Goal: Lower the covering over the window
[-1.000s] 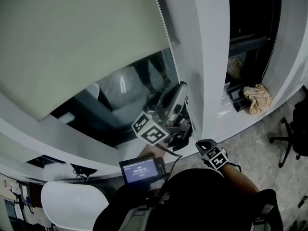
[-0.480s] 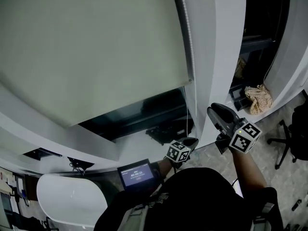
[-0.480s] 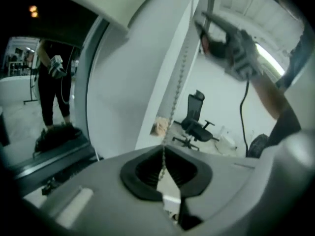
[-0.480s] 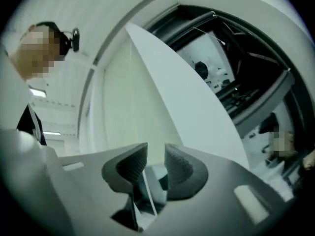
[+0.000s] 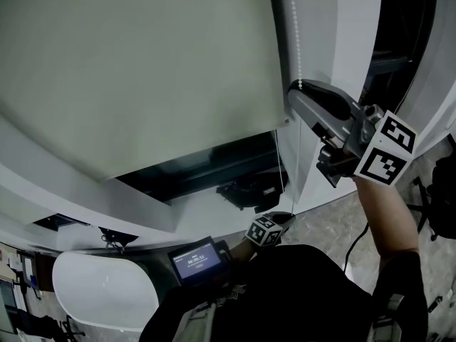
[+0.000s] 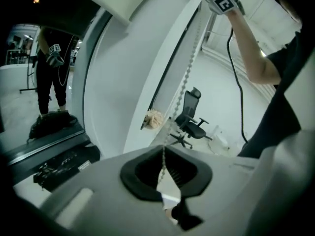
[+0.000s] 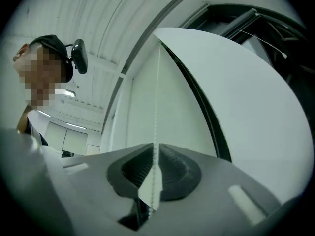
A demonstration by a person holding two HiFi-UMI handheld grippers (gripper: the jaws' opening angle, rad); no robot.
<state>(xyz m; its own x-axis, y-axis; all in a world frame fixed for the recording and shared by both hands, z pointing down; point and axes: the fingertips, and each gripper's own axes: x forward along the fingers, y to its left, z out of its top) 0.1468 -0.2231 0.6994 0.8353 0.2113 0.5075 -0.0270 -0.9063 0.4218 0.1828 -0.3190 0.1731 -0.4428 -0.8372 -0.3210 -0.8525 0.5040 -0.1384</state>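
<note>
Your left gripper [image 6: 165, 168] has its jaws pressed together on the bead chain [image 6: 186, 80], pinching it well below the blind [image 5: 142, 70]. Your right gripper [image 7: 153, 168] has just been closing. Its jaws stand slightly apart with the same chain running between the pads but not yet pinched, beside the blind's right edge and just above its bottom corner.

The blind covers most of the window. A dark strip of glass [image 5: 214, 166] below the blind is still bare, so I judge the lowering well along but unfinished.

The risk now is in the handover:
- **Letting go too soon:** if you release the low grip before the upper pads bite, the chain would likely go slack and the blind could creep.
- **Closing off-centre:** the beads may skate out of the pads, and your pull would slide along the chain instead of moving it.
- **Pulling at an angle:** dragging the chain away from the blind could jam it at the roller.
- **Wrong strand:** I cannot tell which strand you have, and the wrong one would raise the blind.
</note>
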